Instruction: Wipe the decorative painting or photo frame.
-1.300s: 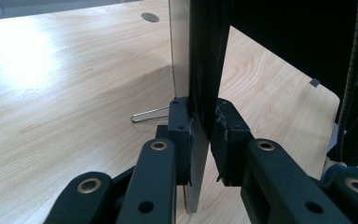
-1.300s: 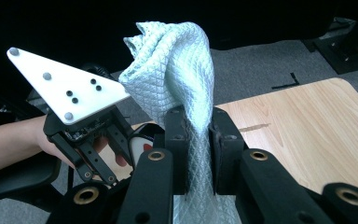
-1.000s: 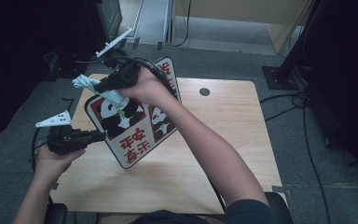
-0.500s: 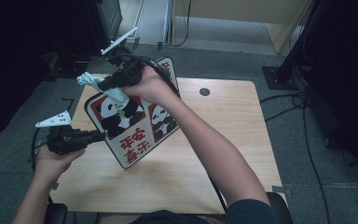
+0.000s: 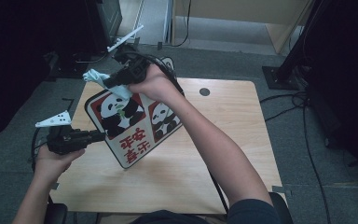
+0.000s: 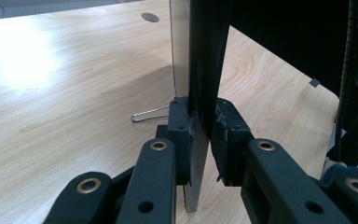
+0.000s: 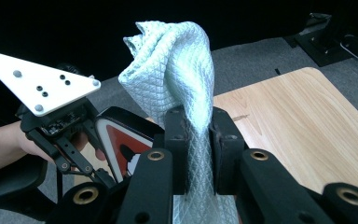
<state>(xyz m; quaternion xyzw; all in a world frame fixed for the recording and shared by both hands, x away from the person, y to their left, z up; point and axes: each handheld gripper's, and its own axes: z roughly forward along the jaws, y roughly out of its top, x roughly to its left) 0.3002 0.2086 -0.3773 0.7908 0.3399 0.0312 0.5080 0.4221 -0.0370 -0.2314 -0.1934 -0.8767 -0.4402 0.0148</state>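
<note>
High view: the sign (image 5: 129, 126) is stood tilted on the table (image 5: 242, 140), face up for wiping.
Left gripper (image 5: 100, 136): clamped on the sign's edge so it is steadied.
Right gripper (image 5: 108, 84): clenched on the cloth (image 5: 103, 82), pressed at the sign's top corner.

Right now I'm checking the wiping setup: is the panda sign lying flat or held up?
Held up: the left tool clamps the panda sign by its edge, tilted above the table.

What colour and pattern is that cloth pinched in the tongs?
The pale mint-green cloth with a quilted diamond weave; the right gripper view shows it best.
</note>
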